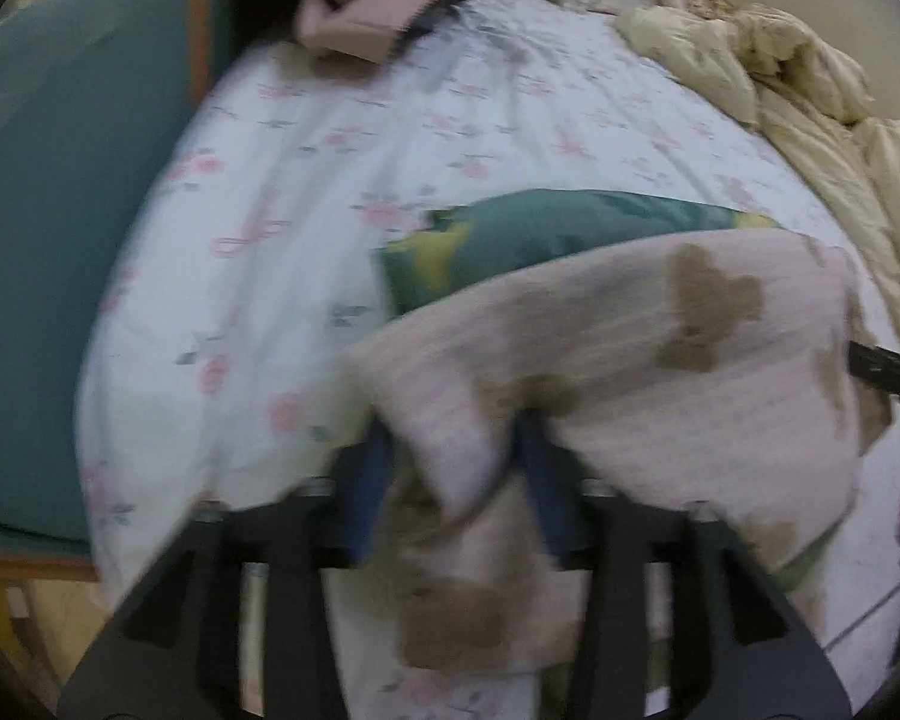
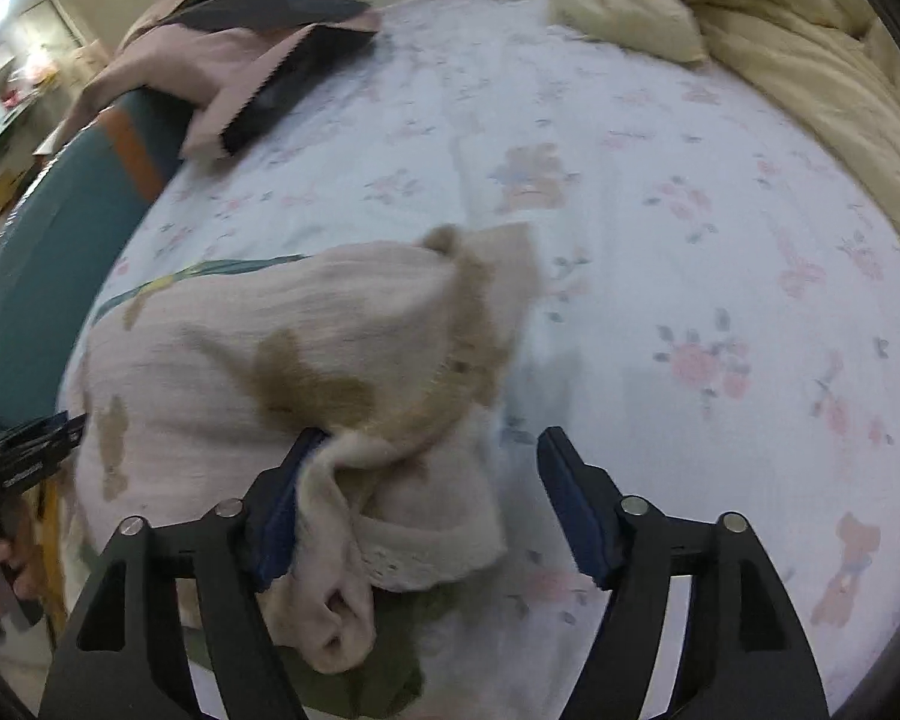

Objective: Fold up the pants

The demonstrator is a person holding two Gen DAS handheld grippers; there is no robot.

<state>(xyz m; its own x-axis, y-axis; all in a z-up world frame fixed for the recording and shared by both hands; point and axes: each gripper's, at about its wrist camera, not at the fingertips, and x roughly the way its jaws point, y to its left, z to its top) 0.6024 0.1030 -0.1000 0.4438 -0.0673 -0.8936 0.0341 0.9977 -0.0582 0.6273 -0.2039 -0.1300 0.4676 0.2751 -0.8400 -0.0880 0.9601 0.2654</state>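
Observation:
The pants are pale pink with tan bear prints and lie bunched on the floral bed sheet. My left gripper has its blue pads close together with a fold of the pants between them. In the right wrist view the pants lie at the left. My right gripper is open, its left pad against the crumpled waist end, its right pad over bare sheet. The other gripper's tip shows at the right edge of the left wrist view.
A green and yellow garment lies under the pants. A pink and dark folded garment rests at the far left of the bed. A cream duvet is heaped along the right. A teal bed frame borders the left.

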